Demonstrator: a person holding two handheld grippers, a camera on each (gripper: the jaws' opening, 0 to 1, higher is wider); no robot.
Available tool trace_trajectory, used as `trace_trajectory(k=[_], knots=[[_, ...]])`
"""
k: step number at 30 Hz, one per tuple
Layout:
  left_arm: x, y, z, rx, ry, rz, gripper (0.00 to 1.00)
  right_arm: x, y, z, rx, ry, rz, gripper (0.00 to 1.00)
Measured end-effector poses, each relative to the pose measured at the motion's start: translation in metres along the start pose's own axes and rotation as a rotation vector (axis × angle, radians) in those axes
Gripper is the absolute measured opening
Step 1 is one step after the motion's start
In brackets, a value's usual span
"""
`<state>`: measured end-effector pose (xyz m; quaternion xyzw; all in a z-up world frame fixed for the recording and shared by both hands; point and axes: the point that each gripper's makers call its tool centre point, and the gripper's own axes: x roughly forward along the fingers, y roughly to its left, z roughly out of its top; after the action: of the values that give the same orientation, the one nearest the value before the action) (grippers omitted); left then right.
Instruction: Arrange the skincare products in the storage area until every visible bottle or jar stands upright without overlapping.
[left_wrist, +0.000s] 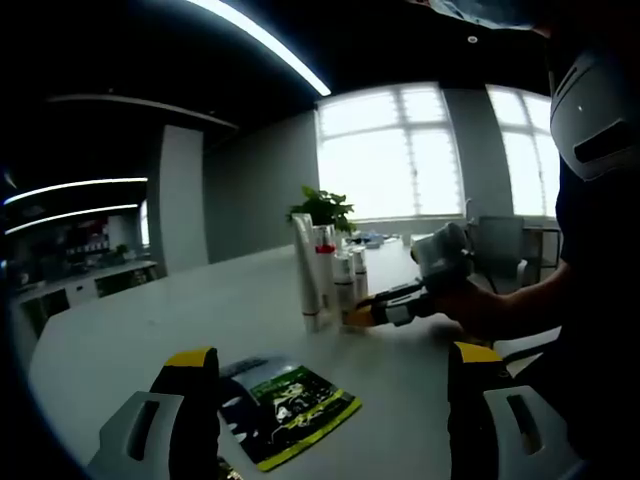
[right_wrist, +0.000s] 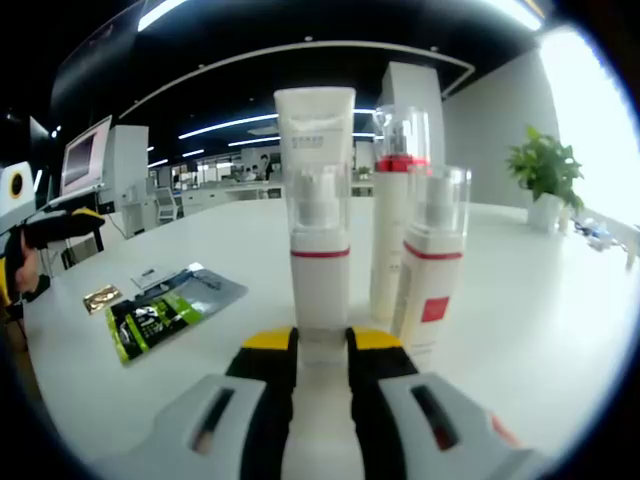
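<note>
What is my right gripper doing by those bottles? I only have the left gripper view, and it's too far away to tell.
Observer: The right gripper is closed on a clear-capped pump bottle, which stands upright.
Operator: Anything right behind it?
Observer: A tall white tube stands upright behind it.
Operator: Anything lying flat besides the green packet?
Observer: A small gold sachet lies flat beside it.

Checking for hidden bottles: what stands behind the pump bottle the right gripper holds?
A tall white tube rises directly behind the pump bottle. Its lower part is covered.
</note>
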<state>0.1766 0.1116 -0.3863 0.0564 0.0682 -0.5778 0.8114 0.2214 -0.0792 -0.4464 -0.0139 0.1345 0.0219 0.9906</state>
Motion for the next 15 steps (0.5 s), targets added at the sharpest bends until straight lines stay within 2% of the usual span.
trace_trajectory(k=[15], knots=[[-0.0033,0.0074,0.0019,-0.002,-0.011,0.008,0.97,0.0027,0.0023,-0.0036,-0.010,0.023,0.014,0.23]])
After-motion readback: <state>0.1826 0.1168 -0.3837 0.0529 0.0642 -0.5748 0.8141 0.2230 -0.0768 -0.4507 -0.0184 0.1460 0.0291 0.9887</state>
